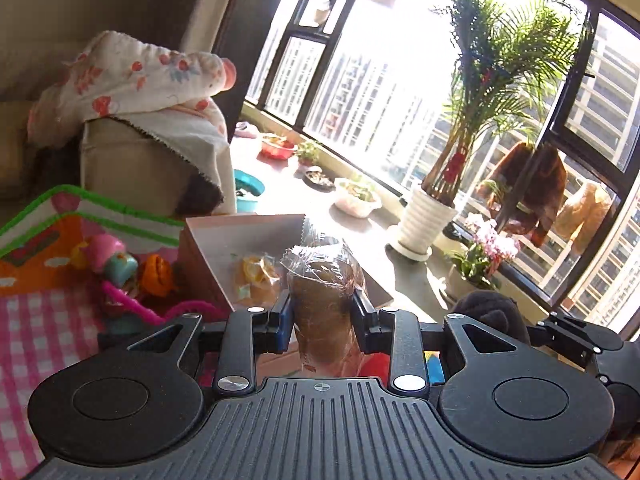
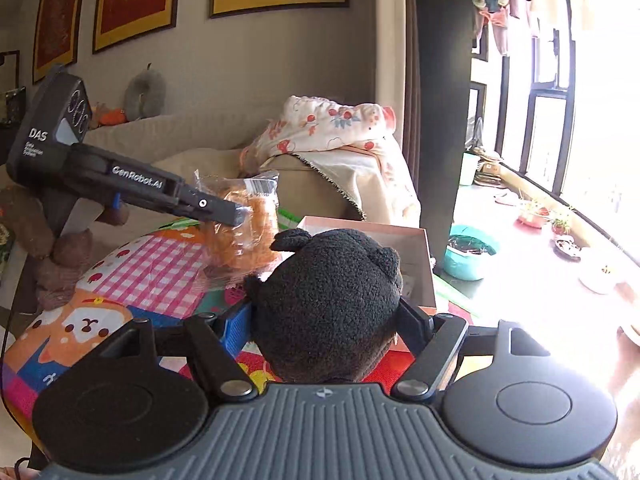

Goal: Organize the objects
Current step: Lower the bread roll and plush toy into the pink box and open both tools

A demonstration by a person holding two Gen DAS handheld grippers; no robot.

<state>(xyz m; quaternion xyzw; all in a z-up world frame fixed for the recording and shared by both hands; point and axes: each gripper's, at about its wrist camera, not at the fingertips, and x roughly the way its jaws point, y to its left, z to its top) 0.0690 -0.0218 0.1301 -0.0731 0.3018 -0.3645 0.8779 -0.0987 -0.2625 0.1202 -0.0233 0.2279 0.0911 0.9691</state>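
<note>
My left gripper (image 1: pixel 320 312) is shut on a clear-wrapped brown bread snack (image 1: pixel 324 300) and holds it above the near side of a pink open box (image 1: pixel 248 232). A wrapped yellow snack (image 1: pixel 256 276) lies inside the box. From the right wrist view the left gripper (image 2: pixel 236 214) holds the bag of bread (image 2: pixel 248 224) to the left of the box (image 2: pixel 416 256). My right gripper (image 2: pixel 324 320) is shut on a black plush toy (image 2: pixel 332 300), held over the colourful mat (image 2: pixel 156 276) in front of the box. The plush also shows in the left wrist view (image 1: pixel 492 316).
Colourful toys (image 1: pixel 120 272) lie left of the box on the play mat (image 1: pixel 36 320). A sofa arm draped with a floral blanket (image 1: pixel 132 80) stands behind. A windowsill carries a potted palm (image 1: pixel 432 208), bowls (image 1: pixel 356 196) and pink flowers (image 1: pixel 488 248). A teal basin (image 2: pixel 468 252) sits right of the box.
</note>
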